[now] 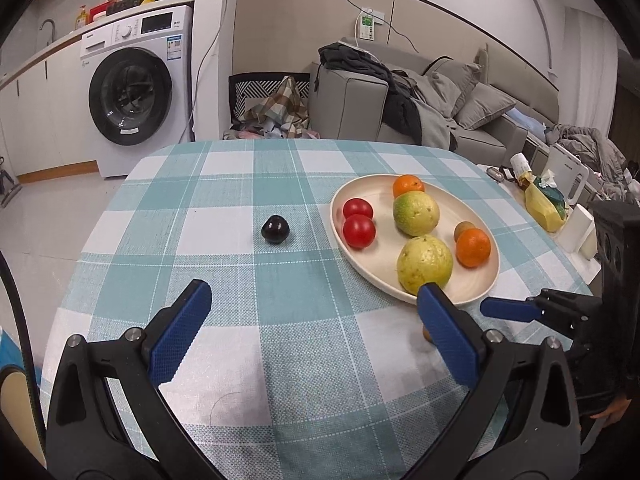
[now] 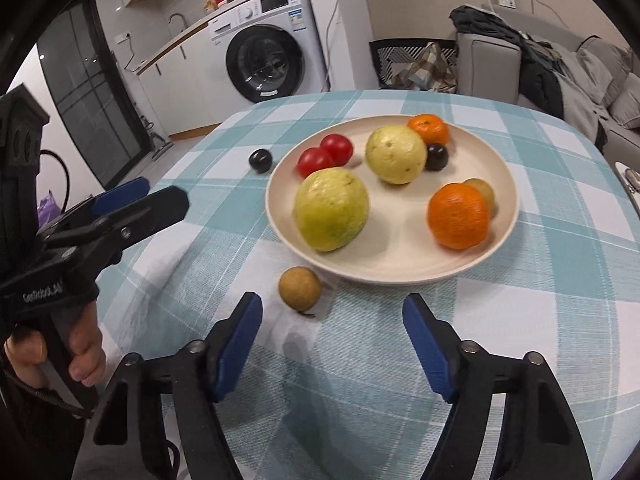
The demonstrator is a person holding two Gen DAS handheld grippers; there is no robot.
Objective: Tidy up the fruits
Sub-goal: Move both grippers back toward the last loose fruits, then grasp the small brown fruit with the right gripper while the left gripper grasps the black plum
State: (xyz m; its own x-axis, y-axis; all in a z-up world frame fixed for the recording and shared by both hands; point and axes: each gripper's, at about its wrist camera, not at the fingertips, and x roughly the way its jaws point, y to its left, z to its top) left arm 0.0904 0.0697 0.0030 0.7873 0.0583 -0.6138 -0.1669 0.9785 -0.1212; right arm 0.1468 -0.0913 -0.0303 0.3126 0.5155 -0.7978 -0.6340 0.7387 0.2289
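Observation:
A cream plate (image 2: 404, 264) (image 1: 476, 284) on the checked tablecloth holds two guavas (image 2: 332, 208), two tomatoes (image 2: 326, 154), two oranges (image 2: 458, 216), a dark plum (image 2: 436, 157) and a small brown fruit (image 2: 482, 192). A loose brown longan (image 2: 300, 289) lies on the cloth just in front of the plate. A loose dark plum (image 1: 276, 229) (image 2: 261, 160) lies left of the plate. My right gripper (image 2: 332, 344) is open and empty, just short of the longan. My left gripper (image 1: 312, 332) is open and empty, well short of the plum.
The table's far edge (image 1: 296, 142) drops to the floor. A washing machine (image 1: 136, 92) and a sofa (image 1: 400, 100) stand behind. Bottles and a yellow packet (image 1: 544, 204) stand on the right side of the table. The right gripper (image 1: 532, 312) shows in the left view.

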